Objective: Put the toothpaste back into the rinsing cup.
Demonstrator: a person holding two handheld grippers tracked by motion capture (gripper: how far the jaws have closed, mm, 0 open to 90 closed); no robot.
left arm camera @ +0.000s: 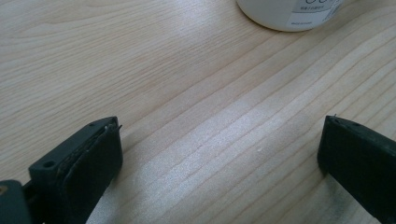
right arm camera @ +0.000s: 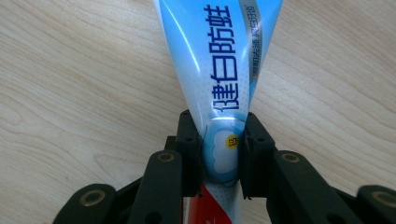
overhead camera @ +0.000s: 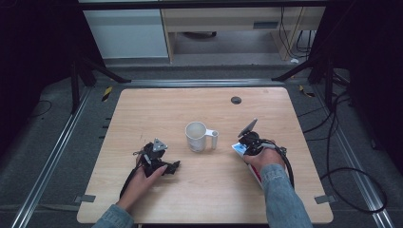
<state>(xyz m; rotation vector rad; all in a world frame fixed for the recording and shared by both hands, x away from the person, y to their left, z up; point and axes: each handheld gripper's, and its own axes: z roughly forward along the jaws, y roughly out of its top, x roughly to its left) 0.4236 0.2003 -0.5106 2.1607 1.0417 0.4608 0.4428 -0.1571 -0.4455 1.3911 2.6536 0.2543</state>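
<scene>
Wooden surface [overhead camera: 142, 109], mostly bare. White mug [overhead camera: 196, 136] stands upright near centre, mouth up, handle toward the person's right; probably the spot where the tube goes, judging by layout. In the left gripper view the mug's base [left arm camera: 289, 14] sits just ahead.

L gripper [overhead camera: 164, 167] rests low on the surface, left of and nearer the person than the mug, jaws wide apart w/ nothing between them; looks like standby, maybe ready to steady the mug.

R gripper [overhead camera: 247, 142] is right of the mug, near but not touching. Jaws clamped on toothpaste tube [right arm camera: 219, 70], blue/white w/ printed characters; grip is on the narrow part, wider end fanning out ahead of the jaws. Holding it there prob. keeps the tube stiff enough to aim. In the high view, tube [overhead camera: 240, 148] shows only partly at the hand.
</scene>
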